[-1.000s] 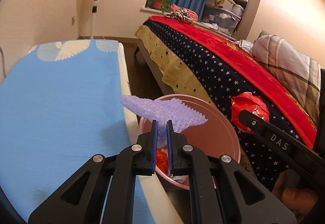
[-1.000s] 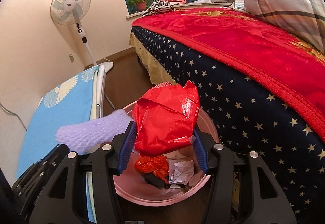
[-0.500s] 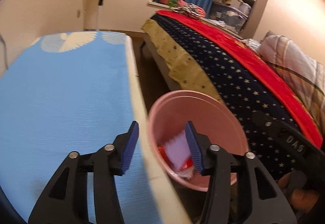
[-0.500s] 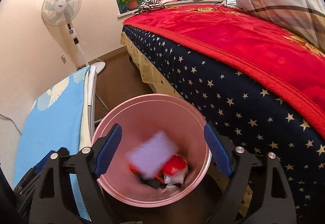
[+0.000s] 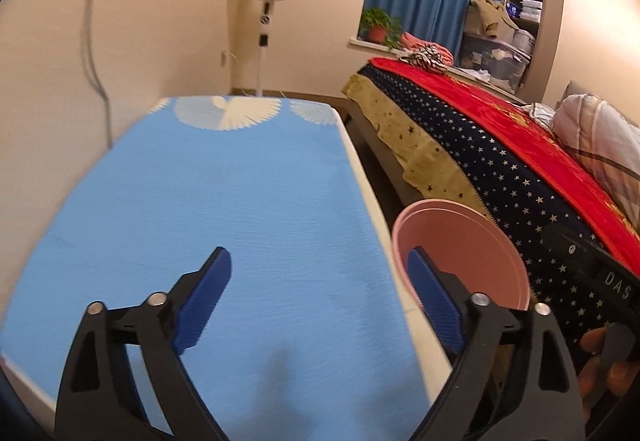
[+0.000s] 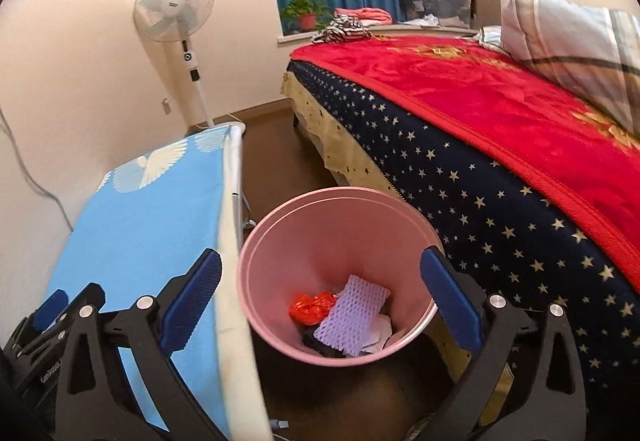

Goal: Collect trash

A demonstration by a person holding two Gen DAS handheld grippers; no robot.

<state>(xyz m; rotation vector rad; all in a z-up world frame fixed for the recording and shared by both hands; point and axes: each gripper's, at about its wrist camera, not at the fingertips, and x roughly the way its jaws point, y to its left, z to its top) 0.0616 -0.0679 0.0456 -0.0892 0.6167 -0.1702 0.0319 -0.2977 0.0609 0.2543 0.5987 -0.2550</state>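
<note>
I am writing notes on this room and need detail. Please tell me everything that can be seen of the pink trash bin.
The pink trash bin is a round, smooth, plastic-looking bucket, open on top, with a stepped band below its rim. It stands upright on the brown floor between the blue ironing board and the bed. Inside lie a lilac foam net, red crumpled plastic, white paper and something dark. No gripper touches it.

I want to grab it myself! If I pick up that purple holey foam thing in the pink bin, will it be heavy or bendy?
Probably very light: the purple foam net is mostly holes. Likely floppy too, since it lies draped over the other trash in the pink bin. It probably squashes easily, so it should not break.
</note>
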